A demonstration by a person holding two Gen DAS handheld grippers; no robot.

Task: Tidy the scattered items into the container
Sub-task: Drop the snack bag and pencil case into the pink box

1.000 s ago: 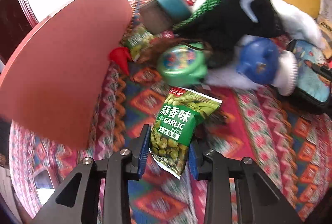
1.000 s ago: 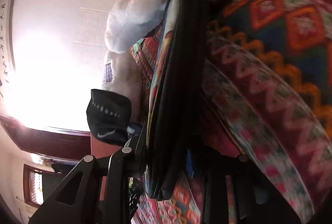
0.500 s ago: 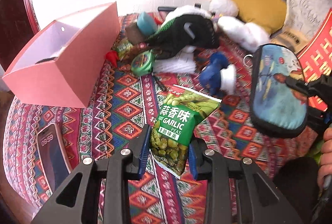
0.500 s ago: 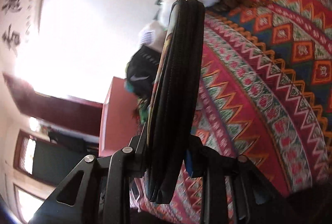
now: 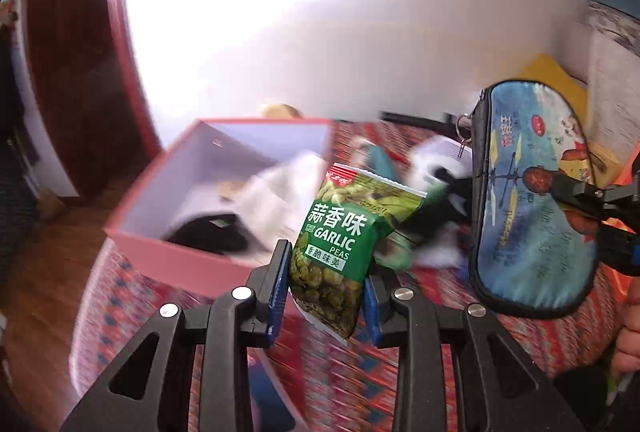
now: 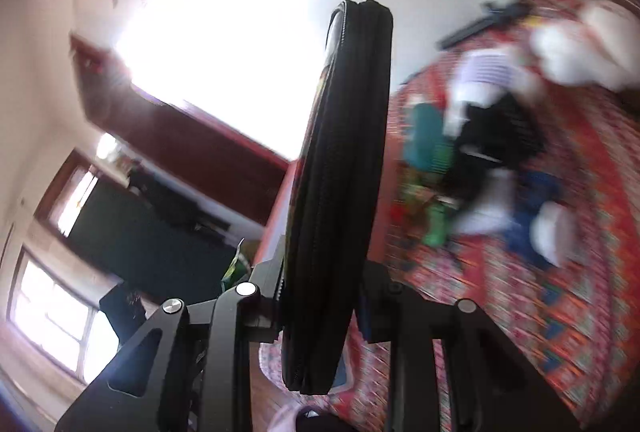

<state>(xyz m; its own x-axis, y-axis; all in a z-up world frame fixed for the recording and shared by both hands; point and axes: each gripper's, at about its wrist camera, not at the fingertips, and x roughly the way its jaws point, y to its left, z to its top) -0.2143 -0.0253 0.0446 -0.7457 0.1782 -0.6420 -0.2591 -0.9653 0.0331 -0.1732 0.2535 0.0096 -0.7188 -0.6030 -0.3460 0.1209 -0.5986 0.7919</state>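
The pink box (image 5: 176, 260) stands open at the left to receive things. Above its rim, the left gripper (image 5: 325, 292) clamps the pea bag (image 5: 340, 252). Rightward, the right gripper (image 6: 320, 304) pinches the zip case (image 5: 532, 200) upright.

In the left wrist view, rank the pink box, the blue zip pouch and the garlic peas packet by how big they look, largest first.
1. pink box, though partly hidden.
2. blue zip pouch, held by the right gripper.
3. garlic peas packet, in the left gripper.
The packet is nearest the camera, so its true size is smaller still.
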